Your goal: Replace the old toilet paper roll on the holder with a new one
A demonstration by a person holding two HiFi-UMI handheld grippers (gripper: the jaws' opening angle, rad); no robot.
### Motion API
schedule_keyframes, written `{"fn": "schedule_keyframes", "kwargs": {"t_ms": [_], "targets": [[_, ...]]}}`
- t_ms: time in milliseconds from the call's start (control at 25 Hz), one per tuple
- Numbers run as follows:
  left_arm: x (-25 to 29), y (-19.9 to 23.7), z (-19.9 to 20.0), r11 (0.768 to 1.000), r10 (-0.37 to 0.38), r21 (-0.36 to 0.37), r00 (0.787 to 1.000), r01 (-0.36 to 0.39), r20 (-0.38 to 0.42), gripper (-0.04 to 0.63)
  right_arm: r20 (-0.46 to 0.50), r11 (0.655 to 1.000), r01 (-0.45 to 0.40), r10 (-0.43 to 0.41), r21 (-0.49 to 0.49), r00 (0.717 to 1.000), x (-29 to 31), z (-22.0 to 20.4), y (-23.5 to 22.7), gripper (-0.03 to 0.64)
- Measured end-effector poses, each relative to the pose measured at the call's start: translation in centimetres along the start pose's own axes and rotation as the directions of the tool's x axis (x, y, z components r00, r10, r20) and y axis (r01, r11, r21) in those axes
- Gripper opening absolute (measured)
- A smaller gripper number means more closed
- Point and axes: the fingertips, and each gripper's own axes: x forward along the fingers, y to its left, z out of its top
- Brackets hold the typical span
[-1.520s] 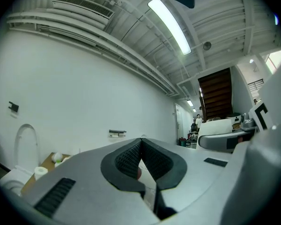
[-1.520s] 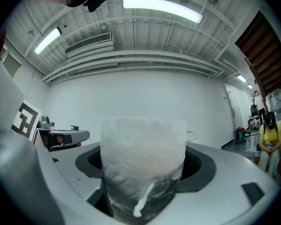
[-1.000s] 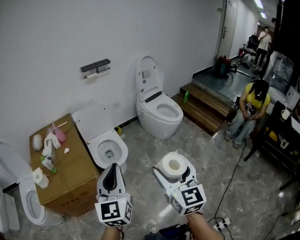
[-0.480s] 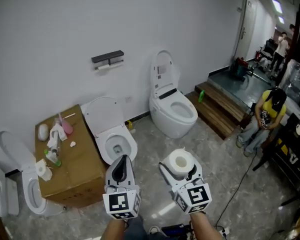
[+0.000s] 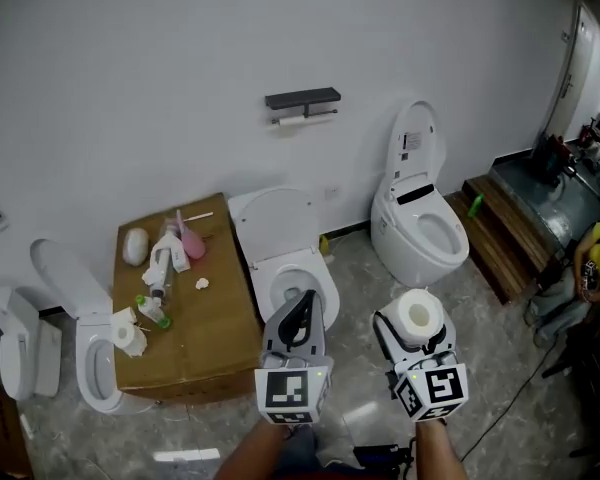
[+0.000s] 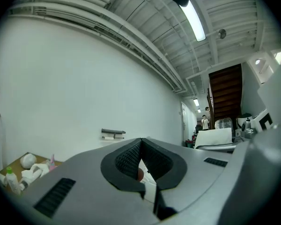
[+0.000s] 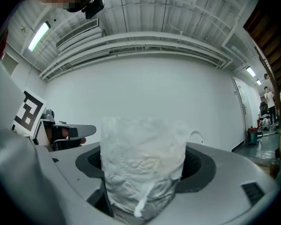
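1. The holder (image 5: 302,99) with the old roll (image 5: 305,120) is on the wall above an open toilet (image 5: 272,226). A cardboard box (image 5: 215,348) and a second toilet (image 5: 420,238) flank it.
2. The left tongs (image 5: 302,306) are pressed together and empty. The right tongs (image 5: 416,333) clamp the new roll (image 5: 419,312) upright.
3. Both point level toward the wall, side by side, well apart from the holder.

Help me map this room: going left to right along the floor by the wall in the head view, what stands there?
white toilet with raised lid → brown cardboard box → white toilet with round open seat → tall white smart toilet → brown wooden steps
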Motion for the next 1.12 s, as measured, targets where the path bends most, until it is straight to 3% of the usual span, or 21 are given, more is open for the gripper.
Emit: {"fn": "schedule_keyframes", "kwargs": {"t_ms": [280,480,800,1120], "targets": [[6.0,6.9,1.1,1.000,0.016,-0.019,1.000,-0.016,0.018,0.005,0.000,1.000,-0.002,0.002,-0.019,1.000,9.3,0.5,1.2,0.410],[9.2,9.0,0.4,1.000,0.023,-0.018,1.000,-0.023,-0.005,0.005,0.010,1.000,0.007,-0.007,-0.024,1.000,12.9,0.8,0.6,0.410],[15.3,9.3,-0.9,0.998,0.056,-0.021,0.998,-0.056,-0.012,0.005,0.024,1.000,-0.022,0.022,-0.015,0.999,18.0,0.3,-3.3,0.410],[24.7,5.9,-0.9,0.992,0.126,-0.004,0.992,-0.126,-0.004,0.005,0.026,0.996,-0.091,0.091,-0.013,0.996,23.8,1.2,-11.9,0.410]]}}
